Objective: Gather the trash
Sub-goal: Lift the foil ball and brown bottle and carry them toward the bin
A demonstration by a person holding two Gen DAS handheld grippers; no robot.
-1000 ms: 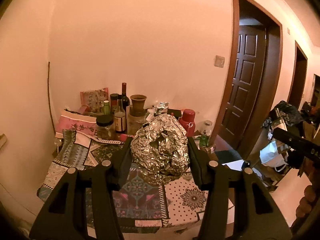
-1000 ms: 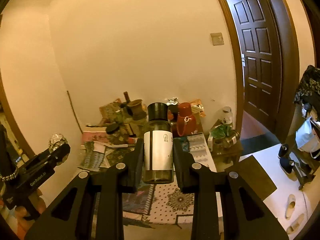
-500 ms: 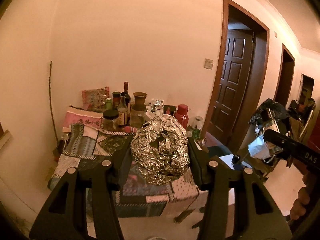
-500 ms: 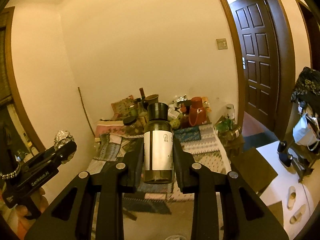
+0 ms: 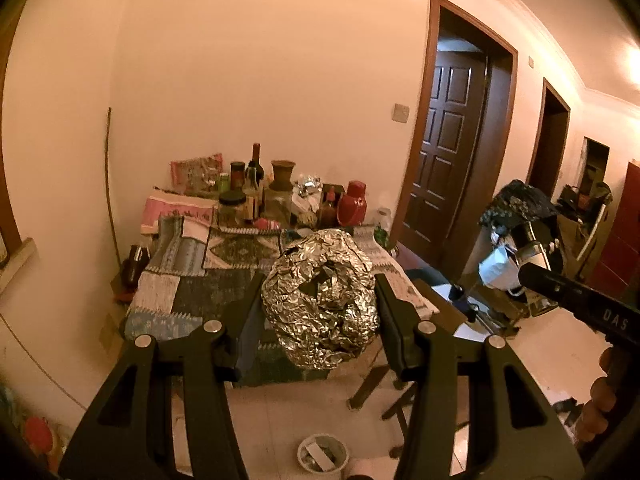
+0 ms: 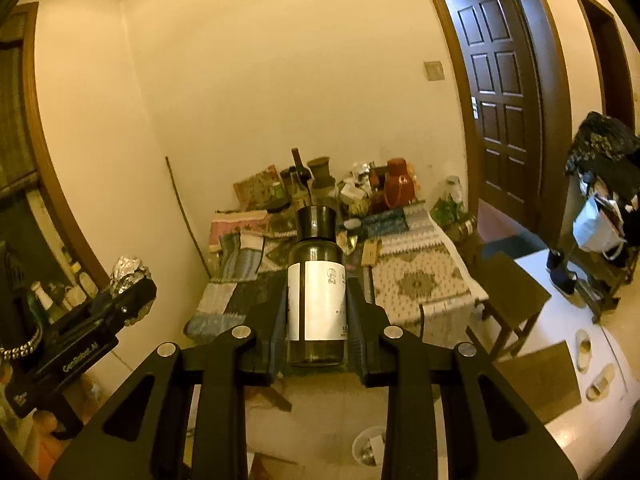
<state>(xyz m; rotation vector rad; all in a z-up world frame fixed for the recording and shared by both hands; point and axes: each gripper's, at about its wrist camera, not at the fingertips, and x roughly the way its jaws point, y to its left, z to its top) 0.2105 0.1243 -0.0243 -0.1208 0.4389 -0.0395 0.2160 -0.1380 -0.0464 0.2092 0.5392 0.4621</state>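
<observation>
The left claw (image 5: 320,300) is pinching a crumpled foil ball (image 5: 320,300), one finger pressed to each flank of it, held in the air. The right claw (image 6: 316,312) is clamped on a dark glass bottle (image 6: 316,304) with a white label and a black cap, upright between its fingers, also off the ground.

Taking the surface (image 5: 192,292) with its patchwork cloth as landmark: both claws hang in front of its near edge and above it. Jars, bottles, a clay vase (image 5: 282,174) and a red flask (image 5: 352,204) crowd the surface's far end against the wall. On the floor in front of the surface, under the claws, stands a small round bin (image 5: 322,452) with paper scraps in it; the right wrist view shows it too (image 6: 368,446). Right of the surface is a dark wooden door (image 5: 448,152). In the right wrist view the left claw (image 6: 132,280) with its foil shows to the left of the surface
</observation>
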